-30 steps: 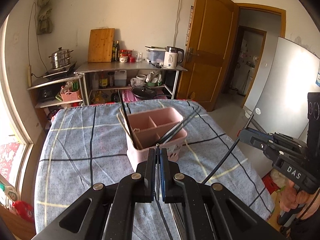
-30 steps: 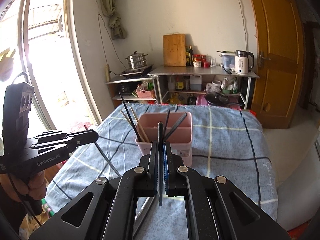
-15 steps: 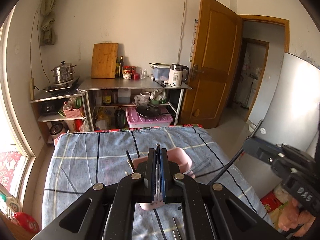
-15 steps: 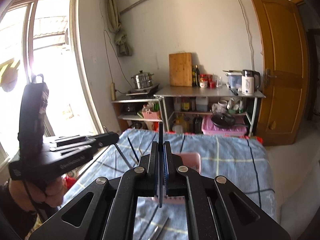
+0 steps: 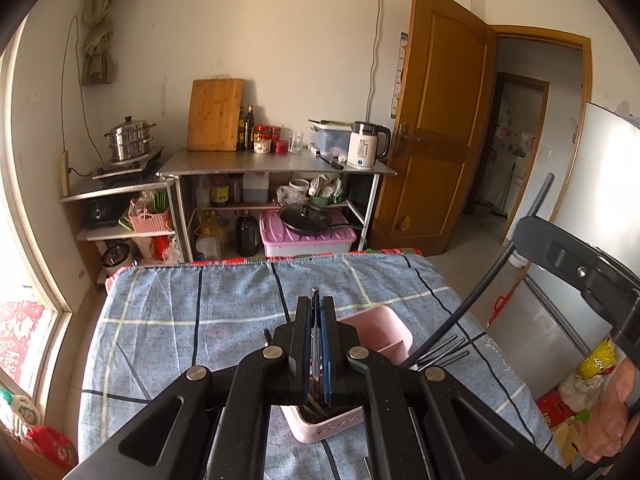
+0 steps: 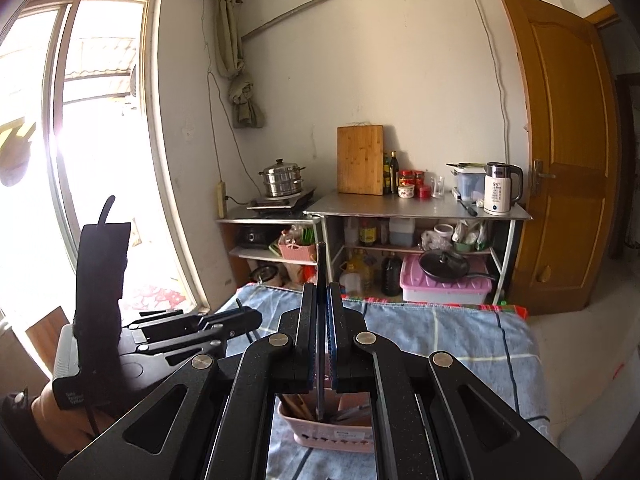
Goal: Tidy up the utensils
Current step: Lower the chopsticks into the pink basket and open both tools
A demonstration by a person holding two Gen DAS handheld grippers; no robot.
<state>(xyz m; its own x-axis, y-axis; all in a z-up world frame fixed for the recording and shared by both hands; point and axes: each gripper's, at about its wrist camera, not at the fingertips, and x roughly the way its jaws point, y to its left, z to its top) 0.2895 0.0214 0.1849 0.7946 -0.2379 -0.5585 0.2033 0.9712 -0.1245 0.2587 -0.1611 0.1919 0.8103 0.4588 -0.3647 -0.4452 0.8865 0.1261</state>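
Observation:
A pink divided utensil holder [image 5: 378, 330] stands on the blue checked tablecloth [image 5: 200, 320], mostly hidden beneath my left gripper [image 5: 316, 304]. That gripper is shut on a thin dark utensil [image 5: 315, 294] whose tip pokes up between the fingers. In the right wrist view the holder [image 6: 332, 436] sits below my right gripper [image 6: 321, 290], which is shut on a black chopstick [image 6: 320, 264] standing upright, its lower end over the holder. The left wrist view shows the right gripper [image 5: 520, 232] at the right, with the chopstick [image 5: 492, 276] slanting down towards the holder. The left gripper [image 6: 252, 318] appears at the left.
Dark utensils [image 5: 444, 350] lie on the cloth right of the holder. Behind the table stand a metal shelf unit [image 5: 280, 164] with a kettle [image 5: 366, 146], a cutting board and a steamer pot. A wooden door [image 5: 436, 140] is at right, a window [image 6: 100, 140] at left.
Both grippers have lifted and drawn back from the holder, each still shut on its utensil. The holder has slid lower in both views and more of the far wall shows.

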